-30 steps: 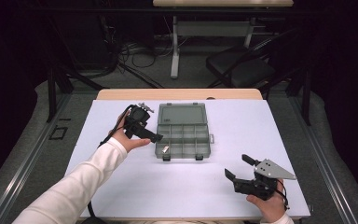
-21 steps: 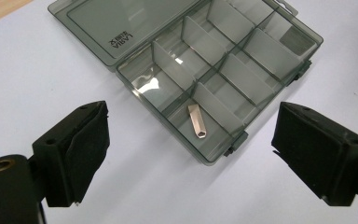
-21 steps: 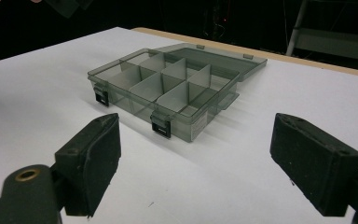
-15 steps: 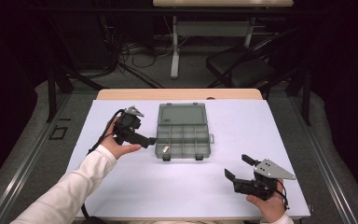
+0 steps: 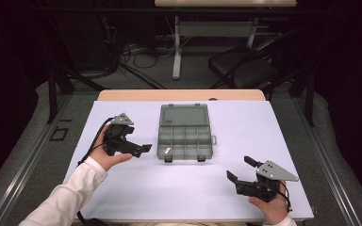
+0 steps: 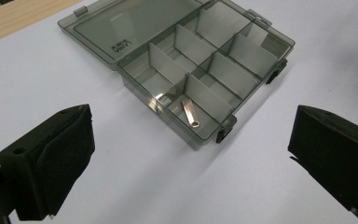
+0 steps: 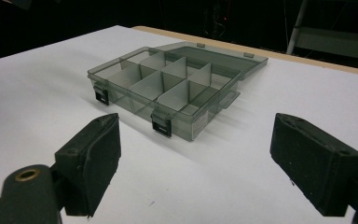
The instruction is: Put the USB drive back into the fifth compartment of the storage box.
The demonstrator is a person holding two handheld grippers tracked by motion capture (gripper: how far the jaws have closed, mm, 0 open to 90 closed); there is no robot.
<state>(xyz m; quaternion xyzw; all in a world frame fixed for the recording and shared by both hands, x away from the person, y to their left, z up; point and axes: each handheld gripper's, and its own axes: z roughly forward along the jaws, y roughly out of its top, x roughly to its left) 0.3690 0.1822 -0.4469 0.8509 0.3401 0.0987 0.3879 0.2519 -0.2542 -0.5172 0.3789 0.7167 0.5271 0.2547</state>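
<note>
Nearby, the smoky compartment box (image 6: 186, 70) (lid flat open) faces the left hand-held gripper (image 6: 186, 158), jaws just widened, empty.

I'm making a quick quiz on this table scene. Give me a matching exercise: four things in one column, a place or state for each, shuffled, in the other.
Things:
1. compartment box
2. metal strip
3. left tongs
4. right tongs

Places or states:
A. open, near the table's front right edge
B. lying in a front corner compartment
C. lid folded back flat, mid-table
D. open with nothing between them, just left of the box

Pairs: 1-C, 2-B, 3-D, 4-A
</note>
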